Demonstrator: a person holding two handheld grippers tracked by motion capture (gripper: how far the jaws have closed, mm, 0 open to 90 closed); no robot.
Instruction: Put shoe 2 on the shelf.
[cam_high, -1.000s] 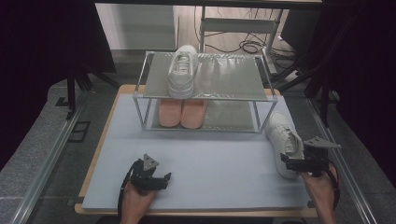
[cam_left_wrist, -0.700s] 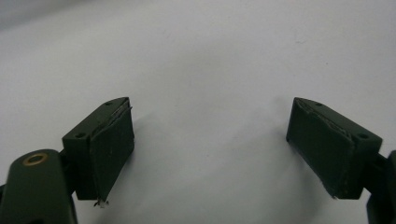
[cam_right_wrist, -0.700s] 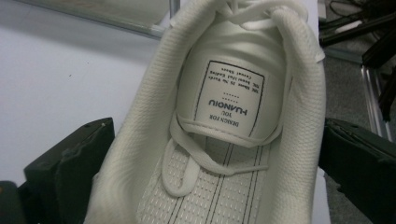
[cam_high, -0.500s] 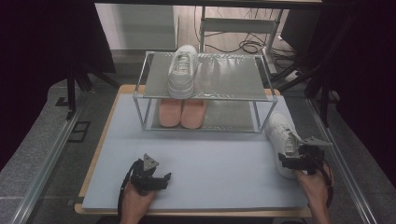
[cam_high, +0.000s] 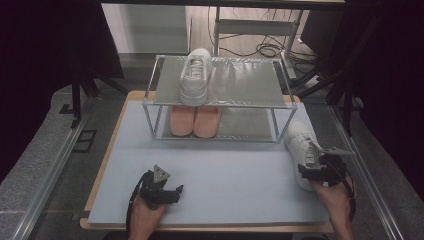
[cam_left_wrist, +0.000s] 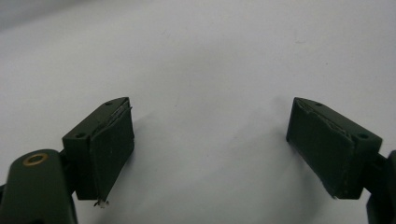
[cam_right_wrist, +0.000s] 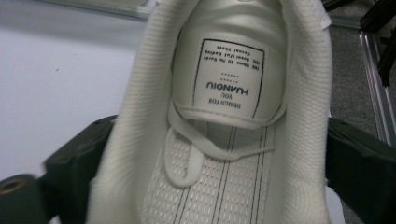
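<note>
At the right edge of the blue mat (cam_high: 225, 175), a white shoe (cam_high: 301, 145) lies just beside the right end of the wire rack (cam_high: 220, 85), toe pointing away from the person. The right gripper (cam_high: 312, 167) sits over its heel end. In the right gripper view the jaws stand on either side of the shoe's collar (cam_right_wrist: 210, 116) and have just been closing onto it — the shoe is between them, and both jaws look to be against its padded sides, though how firmly they press I cannot tell.

The step in hand looks like the grasp itself: taking hold of this shoe so it can join its mate (cam_high: 196, 75), which stands alone on the rack's top shelf above a pink pair (cam_high: 196, 120) on the lower shelf.

The left gripper (cam_high: 167, 190) rests low over the mat near the front edge, jaws spread wide with nothing between them — only bare mat (cam_left_wrist: 210, 70).

Next, the grip probably needs to firm up before any lift, since the soft collar may give. Then the shoe wants raising clear of the rack's frame and setting beside its mate.
</note>
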